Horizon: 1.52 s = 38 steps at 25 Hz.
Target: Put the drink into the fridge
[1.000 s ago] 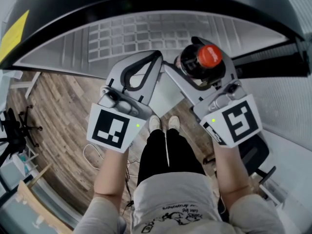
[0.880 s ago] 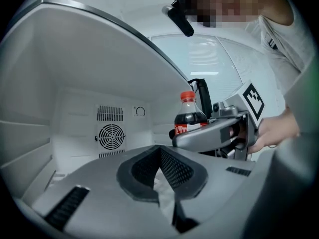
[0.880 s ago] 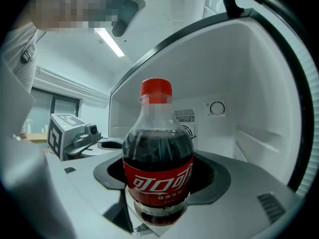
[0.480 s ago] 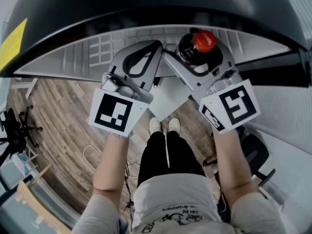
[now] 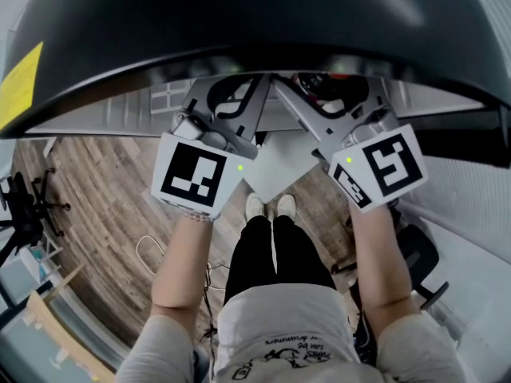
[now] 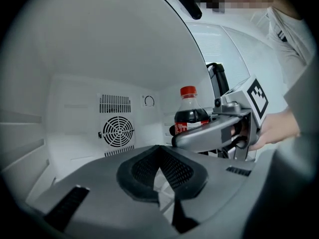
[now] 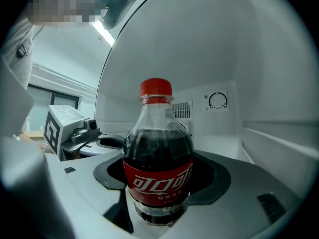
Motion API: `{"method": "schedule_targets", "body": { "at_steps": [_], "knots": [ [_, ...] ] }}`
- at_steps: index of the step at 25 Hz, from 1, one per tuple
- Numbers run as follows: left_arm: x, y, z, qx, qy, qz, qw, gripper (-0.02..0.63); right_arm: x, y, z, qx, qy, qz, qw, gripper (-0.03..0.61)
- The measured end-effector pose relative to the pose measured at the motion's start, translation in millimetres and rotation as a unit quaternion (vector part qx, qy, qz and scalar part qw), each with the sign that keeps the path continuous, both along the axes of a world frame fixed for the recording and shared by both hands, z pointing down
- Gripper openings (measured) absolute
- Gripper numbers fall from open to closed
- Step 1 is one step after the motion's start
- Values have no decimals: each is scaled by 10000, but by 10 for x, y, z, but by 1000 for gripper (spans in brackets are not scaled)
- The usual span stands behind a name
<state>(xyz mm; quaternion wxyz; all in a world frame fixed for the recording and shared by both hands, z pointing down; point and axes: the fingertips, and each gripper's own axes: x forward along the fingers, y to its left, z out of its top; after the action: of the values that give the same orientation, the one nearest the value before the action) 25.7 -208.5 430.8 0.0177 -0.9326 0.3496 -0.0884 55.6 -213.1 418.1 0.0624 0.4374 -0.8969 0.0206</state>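
A cola bottle [image 7: 158,153] with a red cap and red label stands upright between the jaws of my right gripper [image 7: 159,177], which is shut on its lower body. In the left gripper view the bottle [image 6: 190,114] sits inside the white fridge cavity, with the right gripper [image 6: 199,136] around it. From the head view only a sliver of the red cap [image 5: 319,84] shows under the fridge's dark top [image 5: 239,22]. My left gripper [image 6: 159,151] is beside it on the left, pads meeting at the tip, nothing held. Both gripper tips [image 5: 239,82] reach under that top.
The fridge's back wall carries a round fan vent [image 6: 117,130] and a dial [image 7: 218,100]. A ledge runs along the right inner wall [image 7: 279,138]. A yellow sticker [image 5: 20,82] marks the fridge top. Below are wood flooring [image 5: 96,206] and the person's feet.
Both grippers have moved forward and under the fridge's top edge. The bottle went along with the right one, and its cap is now mostly hidden from the head view.
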Motion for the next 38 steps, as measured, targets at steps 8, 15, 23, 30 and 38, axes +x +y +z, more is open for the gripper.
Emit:
{"method": "schedule_targets", "body": {
  "at_steps": [8, 15, 23, 30, 38],
  "knots": [
    [-66, -416, 24, -95, -315, -147, 9994, 2, -67, -419, 23, -69, -5, -73, 9999, 325],
    [-62, -499, 44, -32, -500, -182, 9986, 2, -63, -489, 52, -125, 31, 34, 9999, 325],
    [-87, -600, 49, -18, -610, -319, 9976, 2, -85, -587, 49, -133, 110, 56, 9998, 325],
    [-170, -666, 234, -195, -710, -495, 9961, 2, -79, -665, 57, -77, 172, 150, 9997, 325],
    [-86, -725, 139, -68, -928, -345, 9951, 2, -96, -718, 50, -8, 219, 196, 9996, 325]
  ]
}}
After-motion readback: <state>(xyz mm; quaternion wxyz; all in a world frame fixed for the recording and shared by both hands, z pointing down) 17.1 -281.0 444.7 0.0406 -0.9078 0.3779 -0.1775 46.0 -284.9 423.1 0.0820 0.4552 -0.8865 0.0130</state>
